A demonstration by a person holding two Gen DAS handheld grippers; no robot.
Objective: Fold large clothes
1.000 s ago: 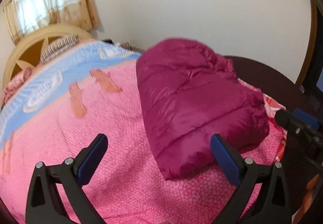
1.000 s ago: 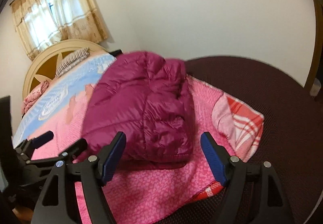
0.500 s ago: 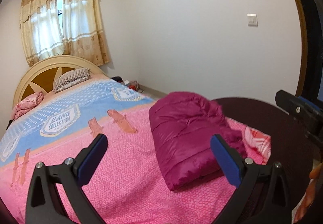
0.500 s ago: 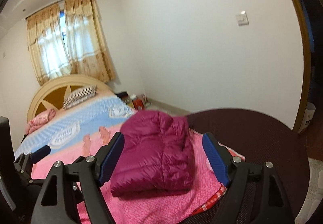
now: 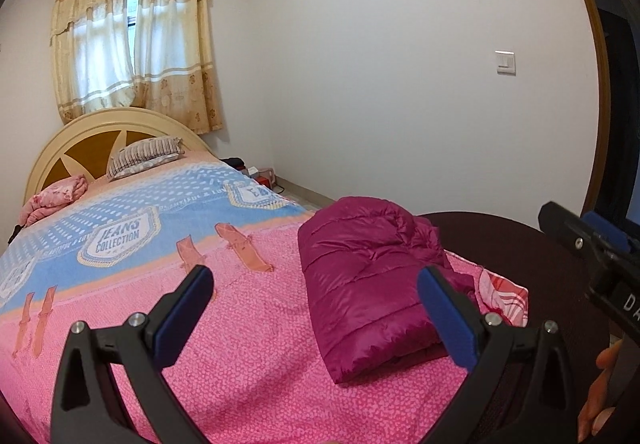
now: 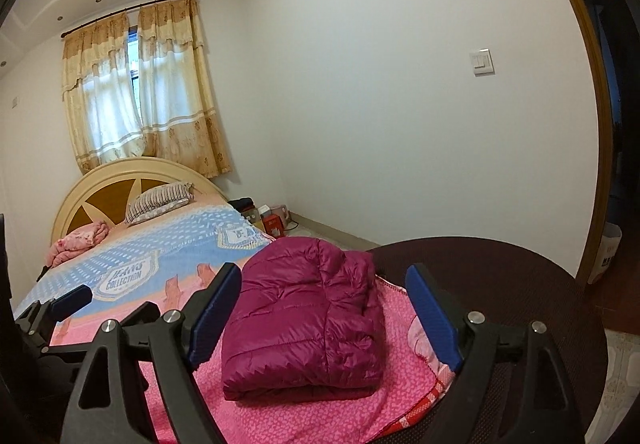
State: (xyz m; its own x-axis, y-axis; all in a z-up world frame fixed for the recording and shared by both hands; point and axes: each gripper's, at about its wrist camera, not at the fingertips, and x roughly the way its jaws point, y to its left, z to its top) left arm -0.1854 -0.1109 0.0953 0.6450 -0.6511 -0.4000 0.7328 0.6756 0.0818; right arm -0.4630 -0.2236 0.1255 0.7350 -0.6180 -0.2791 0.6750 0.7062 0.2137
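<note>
While the folded magenta puffer jacket [image 6: 304,320] is lying on the pink blanket [image 5: 248,364] at the bed's foot, both the left gripper [image 5: 316,308] and right gripper [image 6: 324,308] are being held above it, jaws spread, the right's just opening, nothing gripped.

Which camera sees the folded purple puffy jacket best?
The right wrist view: the jacket lies whole and centred between that gripper's fingers. The left wrist view shows it off to the right, with one finger covering its near corner.
</note>
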